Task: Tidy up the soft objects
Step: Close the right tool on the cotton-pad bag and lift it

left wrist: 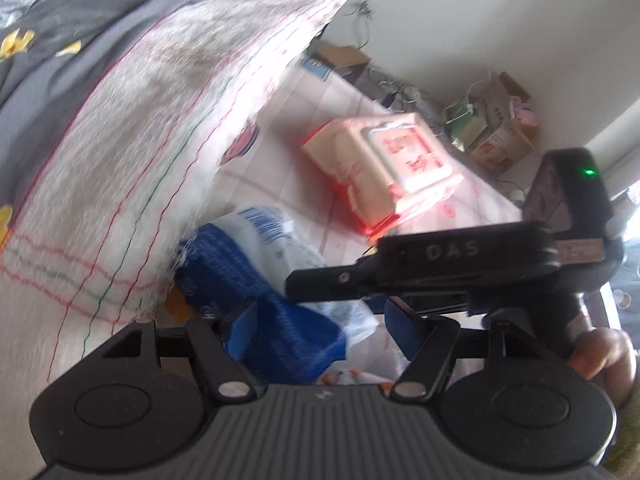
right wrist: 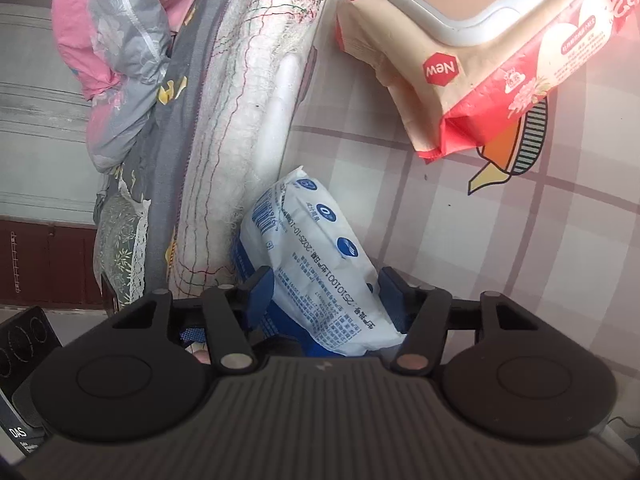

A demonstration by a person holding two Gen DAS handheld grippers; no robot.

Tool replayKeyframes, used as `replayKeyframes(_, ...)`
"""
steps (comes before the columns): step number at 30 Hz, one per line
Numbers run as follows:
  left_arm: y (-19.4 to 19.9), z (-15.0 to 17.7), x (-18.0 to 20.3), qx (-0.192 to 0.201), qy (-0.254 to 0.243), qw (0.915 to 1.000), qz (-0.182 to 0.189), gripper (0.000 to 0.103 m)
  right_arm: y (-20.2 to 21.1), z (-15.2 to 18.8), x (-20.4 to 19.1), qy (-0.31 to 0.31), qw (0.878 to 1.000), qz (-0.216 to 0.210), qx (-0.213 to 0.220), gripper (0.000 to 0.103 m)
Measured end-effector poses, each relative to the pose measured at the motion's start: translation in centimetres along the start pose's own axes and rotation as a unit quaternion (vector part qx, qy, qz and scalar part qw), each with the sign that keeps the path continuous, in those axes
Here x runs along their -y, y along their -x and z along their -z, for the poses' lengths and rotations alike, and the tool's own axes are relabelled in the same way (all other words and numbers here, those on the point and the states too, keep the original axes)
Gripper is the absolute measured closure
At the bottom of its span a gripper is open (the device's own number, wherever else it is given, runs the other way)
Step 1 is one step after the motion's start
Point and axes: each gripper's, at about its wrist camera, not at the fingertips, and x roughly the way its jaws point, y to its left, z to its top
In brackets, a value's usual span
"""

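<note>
A soft white-and-blue pack (right wrist: 316, 256) lies on the checked sheet against a rolled white woven blanket (right wrist: 240, 112). My right gripper (right wrist: 325, 286) is shut on the pack's near end, and the pack fills the gap between its blue pads. In the left wrist view the same pack (left wrist: 276, 248) lies under the blanket's edge (left wrist: 152, 140). My left gripper (left wrist: 322, 320) is open over the pack's blue end, with its right pad clear of it. The right gripper's black housing (left wrist: 460, 256) crosses just ahead of the left one. A beige-and-red wipes pack (right wrist: 472, 48) with a white lid lies farther off.
The checked pink sheet (right wrist: 540, 248) stretches to the right of the pack. Pink and grey bedding (right wrist: 116, 52) is piled beyond the blanket, and a grey quilt with yellow prints (left wrist: 60, 40) lies behind it. Cardboard boxes (left wrist: 496, 128) stand by the wall. A person's fingers (left wrist: 600, 352) hold the right gripper.
</note>
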Motion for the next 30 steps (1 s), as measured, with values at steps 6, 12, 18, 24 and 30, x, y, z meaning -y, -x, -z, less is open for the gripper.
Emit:
replayKeyframes(6, 0.3, -0.2, 0.1, 0.0, -0.003, 0.9999, 0.01, 0.039, 0.6, -0.2, 0.0, -0.003, 1.0, -0.004, 0.015, 0.058)
replayKeyframes(12, 0.5, 0.5, -1.3, -0.01, 0.008, 0.9996, -0.026, 0.026, 0.9, -0.7, 1.5, -0.024, 0.999, 0.01, 0.037, 0.057)
replayKeyframes(18, -2.2, -0.1, -2.3, -0.065, 0.035, 0.9967, -0.035, 0.021, 0.1, -1.2, 1.1, -0.016, 0.999, 0.016, 0.036, 0.052)
replayKeyframes(24, -4.5, -0.2, -2.4, -0.083, 0.042, 0.9954, -0.024, 0.025, -1.1, -1.5, 1.3, -0.018, 1.0, -0.001, 0.023, 0.048)
replayKeyframes(30, -3.1, -0.5, -1.1, -0.047, 0.011, 0.9981, -0.037, 0.029, -0.9, -1.0, 0.8, -0.005, 1.0, -0.01, 0.025, 0.053)
